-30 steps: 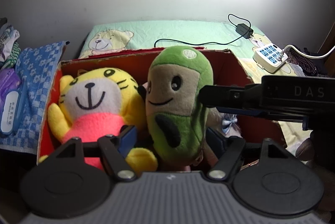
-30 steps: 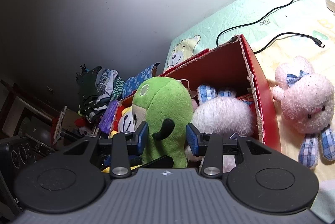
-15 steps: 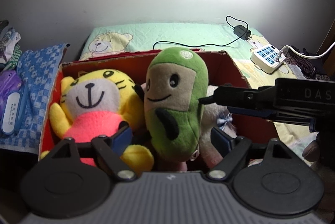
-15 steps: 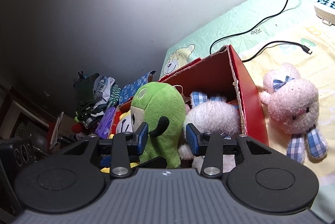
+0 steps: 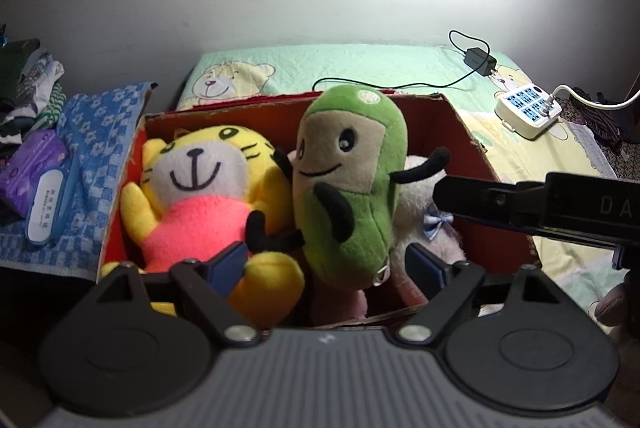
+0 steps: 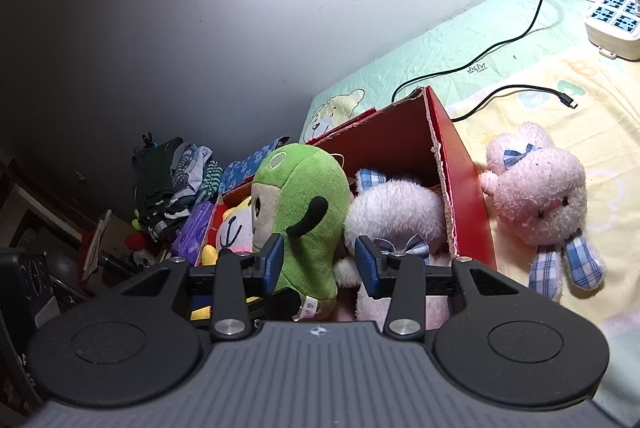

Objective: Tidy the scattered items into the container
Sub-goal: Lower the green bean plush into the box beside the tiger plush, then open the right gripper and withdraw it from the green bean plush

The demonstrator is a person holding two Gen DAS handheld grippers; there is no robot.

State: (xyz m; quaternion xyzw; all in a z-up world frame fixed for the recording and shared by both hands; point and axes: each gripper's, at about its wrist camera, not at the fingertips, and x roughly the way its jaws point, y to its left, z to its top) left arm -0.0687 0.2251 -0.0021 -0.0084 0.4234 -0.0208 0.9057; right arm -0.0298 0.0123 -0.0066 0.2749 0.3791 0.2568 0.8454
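- Three soft toys sit in the red box (image 5: 472, 132), green doll (image 5: 352, 188) upright
- left claw (image 5: 328, 268) opening, gripping nothing
- right claw (image 6: 318, 264) part open, empty
- pink rabbit (image 6: 540, 200) lies outside

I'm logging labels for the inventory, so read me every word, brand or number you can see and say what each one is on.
"DA": white letters on the right gripper, cut off by the left wrist view's edge.
White pouch on the blue towel: dark print, too small to read.
Green plush sewn tag: print too blurred.
Bedsheet: small crown-like mark, unreadable.
Power strip: no readable text.
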